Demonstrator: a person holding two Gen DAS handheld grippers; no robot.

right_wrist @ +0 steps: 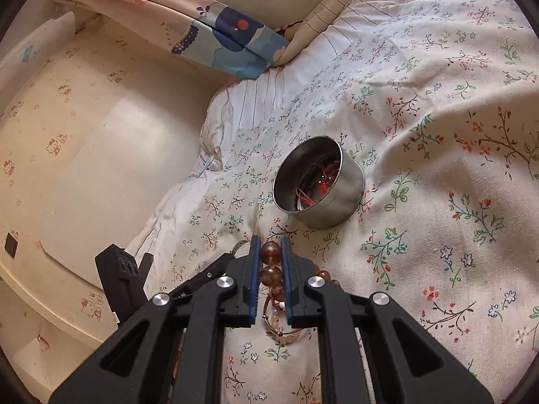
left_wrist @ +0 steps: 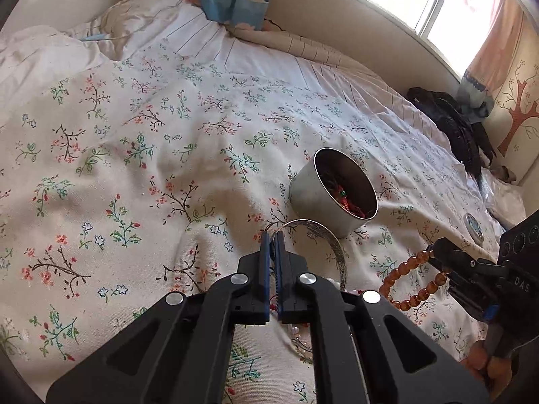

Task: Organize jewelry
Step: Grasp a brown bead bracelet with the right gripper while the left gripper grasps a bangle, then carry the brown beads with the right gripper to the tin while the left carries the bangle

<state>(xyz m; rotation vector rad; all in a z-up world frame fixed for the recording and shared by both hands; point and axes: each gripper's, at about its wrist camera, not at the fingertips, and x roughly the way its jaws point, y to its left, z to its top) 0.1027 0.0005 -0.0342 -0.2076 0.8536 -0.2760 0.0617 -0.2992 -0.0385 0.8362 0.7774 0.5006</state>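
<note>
A round metal tin (left_wrist: 333, 195) (right_wrist: 316, 181) stands open on the floral bedspread with red cords and other jewelry inside. In front of it my left gripper (left_wrist: 273, 235) is shut on the rim of a silver bangle (left_wrist: 333, 245), which curves off to the right. My right gripper (right_wrist: 271, 240) is shut on an amber bead bracelet (right_wrist: 270, 252), a little short of the tin. In the left wrist view the right gripper (left_wrist: 438, 252) comes in from the right with the amber bracelet (left_wrist: 404, 276) hanging from it. A pale bead bracelet (right_wrist: 279, 323) lies on the bed under my fingers.
A small round lid (left_wrist: 473, 227) lies on the bedspread (left_wrist: 151, 168) right of the tin. Black clothing (left_wrist: 454, 124) is heaped by the wall near the window. A curtain (right_wrist: 232, 43) hangs onto the bed's far edge. A person's hand (left_wrist: 485, 363) grips the right handle.
</note>
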